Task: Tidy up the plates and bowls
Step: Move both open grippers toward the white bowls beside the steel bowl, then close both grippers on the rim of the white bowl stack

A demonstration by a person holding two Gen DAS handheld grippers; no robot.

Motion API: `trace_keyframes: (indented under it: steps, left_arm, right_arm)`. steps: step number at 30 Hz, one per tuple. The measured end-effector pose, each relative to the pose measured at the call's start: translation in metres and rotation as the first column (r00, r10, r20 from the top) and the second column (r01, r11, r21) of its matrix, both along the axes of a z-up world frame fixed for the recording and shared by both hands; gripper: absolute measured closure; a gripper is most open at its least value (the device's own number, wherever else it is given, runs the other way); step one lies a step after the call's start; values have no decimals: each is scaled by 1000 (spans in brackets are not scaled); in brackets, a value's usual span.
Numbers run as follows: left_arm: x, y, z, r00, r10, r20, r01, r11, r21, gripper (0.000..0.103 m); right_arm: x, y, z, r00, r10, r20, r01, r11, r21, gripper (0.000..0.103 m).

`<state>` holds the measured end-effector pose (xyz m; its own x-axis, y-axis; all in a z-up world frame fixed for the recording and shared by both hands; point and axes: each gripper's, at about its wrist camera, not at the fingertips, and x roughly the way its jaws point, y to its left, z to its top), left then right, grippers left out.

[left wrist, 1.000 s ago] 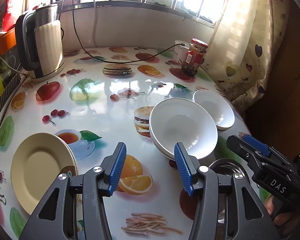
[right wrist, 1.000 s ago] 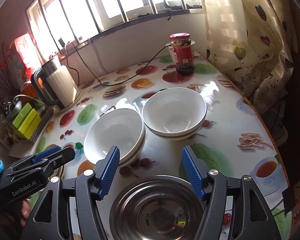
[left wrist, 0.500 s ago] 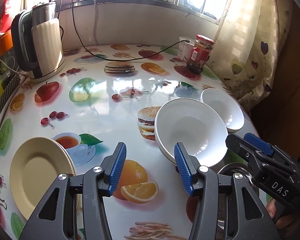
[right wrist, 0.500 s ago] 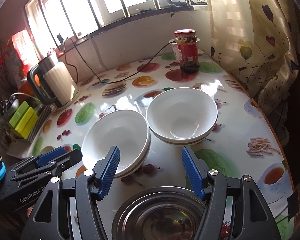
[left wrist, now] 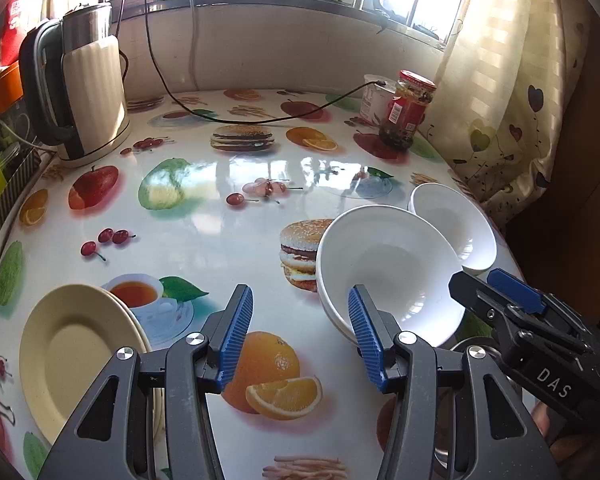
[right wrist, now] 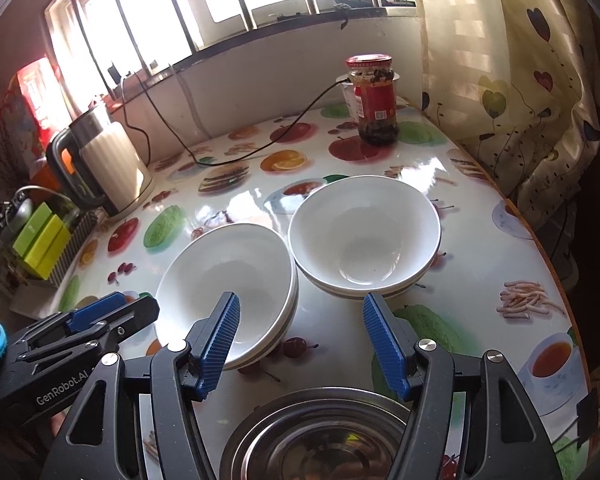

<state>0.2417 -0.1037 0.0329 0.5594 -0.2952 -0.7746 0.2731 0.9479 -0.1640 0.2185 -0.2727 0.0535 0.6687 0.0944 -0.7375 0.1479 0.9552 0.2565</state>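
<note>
So both my grippers are just hanging over the table with nothing in them. Left gripper has its jaws apart over the printed orange, right gripper has its jaws spread wider, sitting above the steel bowl at the near edge.

Where stuff is: two white bowl piles side by side, almost touching at the rims. The left pile looks like a few bowls nested, and it's tilted a bit toward me, not sitting flat. The right pile sits level, mouth straight up. The yellow plate is well apart, over at the left edge, and there seems to be another one under it.

Handling guess: the white ones look like glazed ceramic, so stiff, fairly heavy as a pile, slick, and they'll chip if they knock together. No handles, no real long axis since they're round, so the only place to grab is the rim, one pad inside and one outside. I'd pinch the near rim of the tilted pile and lift slowly, since nested bowls can slide. The steel one should be light and tough. The plate lies flat, so getting a pad under its edge looks fiddly.
</note>
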Motion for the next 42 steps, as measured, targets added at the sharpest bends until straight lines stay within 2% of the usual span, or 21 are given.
trace_keyframes:
  steps: [8, 14, 23, 27, 30, 35, 42]
  left_arm:
    - [9, -8, -3, 999, -30, -11, 29, 999, -37, 52]
    - [14, -10, -7, 999, -31, -18, 30, 998, -48, 52]
    - [25, -12, -18, 998, -30, -60, 26, 998, -64, 74]
    - [25, -13, -19, 998, -33, -58, 30, 998, -56, 84]
    - [26, -14, -20, 998, -39, -58, 36, 998, -54, 89]
    - [25, -16, -19, 998, -45, -52, 43, 998, -49, 91]
    - [24, -17, -18, 998, -43, -48, 41, 998, -53, 92]
  right_arm:
    - [10, 3, -5, 1000, 5, -8, -5, 1000, -9, 40]
    - [15, 5, -7, 1000, 1, -13, -1, 1000, -20, 52]
    - [19, 5, -9, 1000, 9, -17, -9, 1000, -13, 70]
    - [21, 5, -10, 1000, 12, -20, -12, 1000, 1, 80]
    - [21, 5, -11, 1000, 17, -20, -17, 1000, 9, 84]
    - [21, 8, -10, 999, 28, -16, -28, 1000, 3, 89]
    - [21, 8, -10, 1000, 24, -16, -24, 1000, -3, 89]
